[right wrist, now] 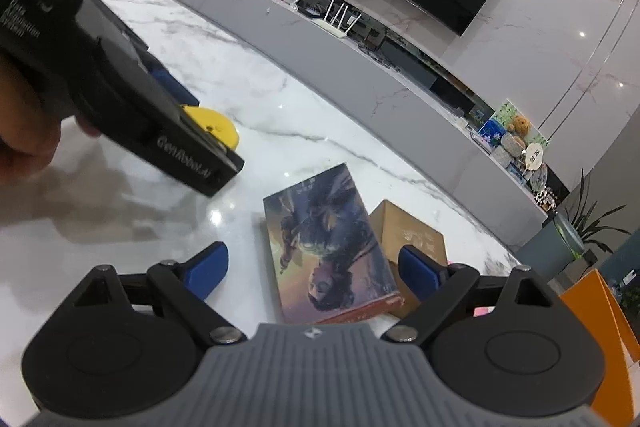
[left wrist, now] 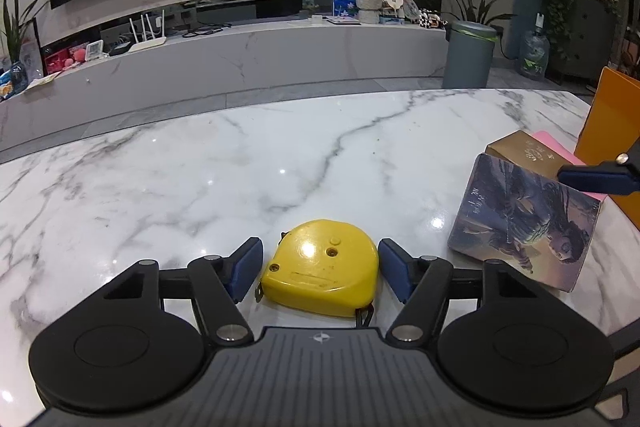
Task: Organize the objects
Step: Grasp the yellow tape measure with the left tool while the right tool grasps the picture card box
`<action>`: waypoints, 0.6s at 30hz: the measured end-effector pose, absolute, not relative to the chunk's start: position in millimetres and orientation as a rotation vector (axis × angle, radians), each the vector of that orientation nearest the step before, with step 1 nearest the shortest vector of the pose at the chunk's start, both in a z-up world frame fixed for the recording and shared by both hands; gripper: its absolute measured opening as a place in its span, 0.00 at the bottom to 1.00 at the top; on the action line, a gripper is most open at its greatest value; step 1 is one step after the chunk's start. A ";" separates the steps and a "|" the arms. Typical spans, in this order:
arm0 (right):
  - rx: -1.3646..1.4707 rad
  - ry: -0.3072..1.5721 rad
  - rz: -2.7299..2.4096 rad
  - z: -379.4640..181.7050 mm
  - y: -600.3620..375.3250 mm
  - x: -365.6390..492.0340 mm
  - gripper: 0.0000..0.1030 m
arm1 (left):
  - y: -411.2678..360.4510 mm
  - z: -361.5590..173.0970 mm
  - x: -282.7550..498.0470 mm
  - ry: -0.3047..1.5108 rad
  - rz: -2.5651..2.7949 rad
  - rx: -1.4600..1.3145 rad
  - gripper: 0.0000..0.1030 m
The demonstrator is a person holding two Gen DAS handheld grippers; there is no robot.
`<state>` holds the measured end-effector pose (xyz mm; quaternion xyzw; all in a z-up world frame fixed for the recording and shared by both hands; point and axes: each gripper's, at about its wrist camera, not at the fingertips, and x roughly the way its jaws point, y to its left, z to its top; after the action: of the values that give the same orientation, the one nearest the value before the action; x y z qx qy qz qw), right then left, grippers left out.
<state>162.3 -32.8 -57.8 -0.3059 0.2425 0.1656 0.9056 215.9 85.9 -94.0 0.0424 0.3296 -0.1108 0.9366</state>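
Observation:
A yellow tape measure (left wrist: 320, 267) lies flat on the marble table (left wrist: 240, 167). My left gripper (left wrist: 320, 259) is open around it, a blue finger on each side with small gaps. The tape measure shows partly in the right wrist view (right wrist: 216, 125), behind the left gripper's body. An illustrated book (left wrist: 524, 223) lies to the right, leaning on a brown box (left wrist: 520, 147). My right gripper (right wrist: 316, 267) is open and hovers over the book (right wrist: 328, 243), with its fingers either side of it. One right fingertip (left wrist: 596, 177) shows above the book in the left wrist view.
An orange box (left wrist: 612, 131) stands at the table's right edge, with a pink sheet (left wrist: 554, 147) beside the brown box (right wrist: 412, 227). The orange box also shows in the right wrist view (right wrist: 600, 311). A TV counter runs behind the table.

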 end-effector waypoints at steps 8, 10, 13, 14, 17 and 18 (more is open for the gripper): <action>-0.661 0.485 0.289 -60.3 -33.6 159.6 0.66 | 87.0 -93.7 210.7 0.669 -0.229 0.079 0.66; -0.638 0.521 0.305 -60.6 -35.8 157.8 0.60 | 86.9 -93.2 208.0 0.671 -0.223 0.077 0.66; -0.557 0.559 0.322 -56.3 -45.7 156.7 0.59 | 86.5 -91.8 203.0 0.682 -0.215 0.075 0.66; -0.533 0.574 0.326 -55.0 -48.2 156.7 0.58 | 86.3 -91.4 201.0 0.687 -0.213 0.075 0.66; -0.390 0.651 0.350 -50.1 -61.3 157.7 0.58 | 85.7 -90.4 193.1 0.695 -0.207 0.075 0.66; -0.341 0.677 0.359 -49.1 -66.4 158.5 0.58 | 85.8 -90.3 190.5 0.697 -0.206 0.075 0.66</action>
<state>158.5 -66.4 -49.1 -0.1653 0.3286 0.1743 0.9134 190.5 85.8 -90.3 0.0367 0.3407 -0.1009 0.9340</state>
